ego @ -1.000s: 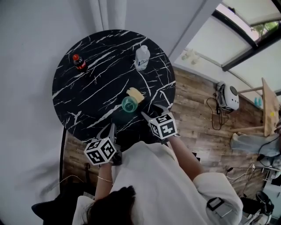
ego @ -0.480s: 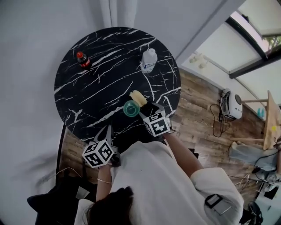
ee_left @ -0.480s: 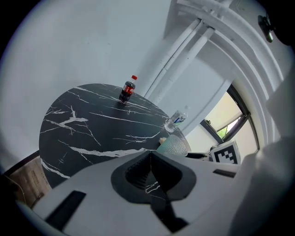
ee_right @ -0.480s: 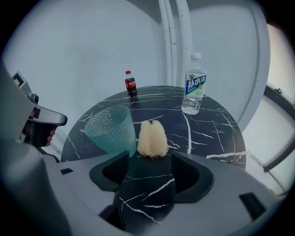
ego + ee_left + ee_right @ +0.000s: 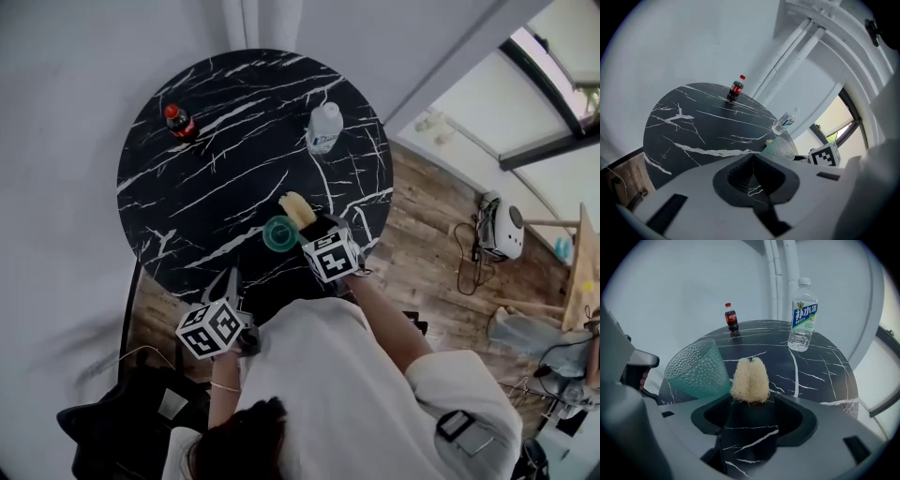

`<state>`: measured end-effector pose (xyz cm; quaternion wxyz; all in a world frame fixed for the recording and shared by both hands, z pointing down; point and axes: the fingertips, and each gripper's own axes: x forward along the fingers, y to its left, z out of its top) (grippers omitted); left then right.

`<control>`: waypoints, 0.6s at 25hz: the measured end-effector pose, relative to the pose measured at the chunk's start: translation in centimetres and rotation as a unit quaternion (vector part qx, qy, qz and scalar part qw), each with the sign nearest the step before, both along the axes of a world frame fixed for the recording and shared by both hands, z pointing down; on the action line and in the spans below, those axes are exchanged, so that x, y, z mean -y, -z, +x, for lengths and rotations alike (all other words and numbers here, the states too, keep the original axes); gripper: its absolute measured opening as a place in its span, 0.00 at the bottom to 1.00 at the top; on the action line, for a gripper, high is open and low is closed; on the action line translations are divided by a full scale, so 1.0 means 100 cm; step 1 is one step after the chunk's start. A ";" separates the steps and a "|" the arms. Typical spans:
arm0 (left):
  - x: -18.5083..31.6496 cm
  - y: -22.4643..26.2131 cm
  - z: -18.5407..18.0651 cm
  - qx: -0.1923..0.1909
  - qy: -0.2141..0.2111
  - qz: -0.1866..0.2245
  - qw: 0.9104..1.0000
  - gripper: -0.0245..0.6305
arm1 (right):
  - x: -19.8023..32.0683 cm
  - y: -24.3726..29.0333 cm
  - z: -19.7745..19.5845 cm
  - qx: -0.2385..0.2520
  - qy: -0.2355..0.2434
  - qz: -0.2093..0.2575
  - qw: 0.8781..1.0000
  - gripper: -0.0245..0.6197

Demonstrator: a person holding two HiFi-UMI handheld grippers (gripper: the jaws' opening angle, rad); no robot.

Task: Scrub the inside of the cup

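Observation:
A teal dimpled glass cup (image 5: 278, 233) (image 5: 698, 369) (image 5: 780, 149) stands upright near the table's front edge. A pale yellow loofah scrubber (image 5: 296, 210) (image 5: 750, 379) lies just to its right, touching or nearly touching it. My right gripper (image 5: 313, 229) (image 5: 750, 401) is open and has just been opening. The loofah's near end sits at the mouth of its jaws, and the pads do not press on it. My left gripper (image 5: 232, 277) (image 5: 752, 157) is shut on nothing and hovers over the front edge, left of the cup.
The round black marble table (image 5: 216, 187) also holds a small cola bottle (image 5: 177, 121) (image 5: 731, 317) (image 5: 736, 89) at the far left. A clear water bottle (image 5: 324, 129) (image 5: 803, 322) (image 5: 784, 123) stands at the far right. Wooden floor lies to the right of the table.
My right gripper has moved forward and down from the table's edge to the loofah beside the cup. The left gripper has stayed about where it was.

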<state>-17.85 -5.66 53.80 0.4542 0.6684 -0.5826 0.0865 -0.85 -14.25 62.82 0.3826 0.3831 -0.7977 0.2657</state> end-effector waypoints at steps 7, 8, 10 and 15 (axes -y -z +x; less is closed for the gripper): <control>0.000 -0.003 -0.002 0.006 0.009 -0.009 1.000 0.05 | 0.004 -0.005 -0.003 0.004 0.018 -0.024 1.000 0.43; -0.001 -0.003 -0.002 0.007 0.009 -0.009 1.000 0.05 | 0.003 -0.006 -0.003 0.001 0.021 -0.024 1.000 0.43; 0.000 -0.004 -0.002 0.009 0.009 -0.011 1.000 0.05 | 0.002 -0.007 -0.004 -0.010 0.035 -0.019 0.999 0.43; -0.001 -0.006 -0.001 0.012 0.004 -0.017 1.000 0.05 | 0.006 -0.008 -0.005 -0.025 0.071 -0.016 0.997 0.43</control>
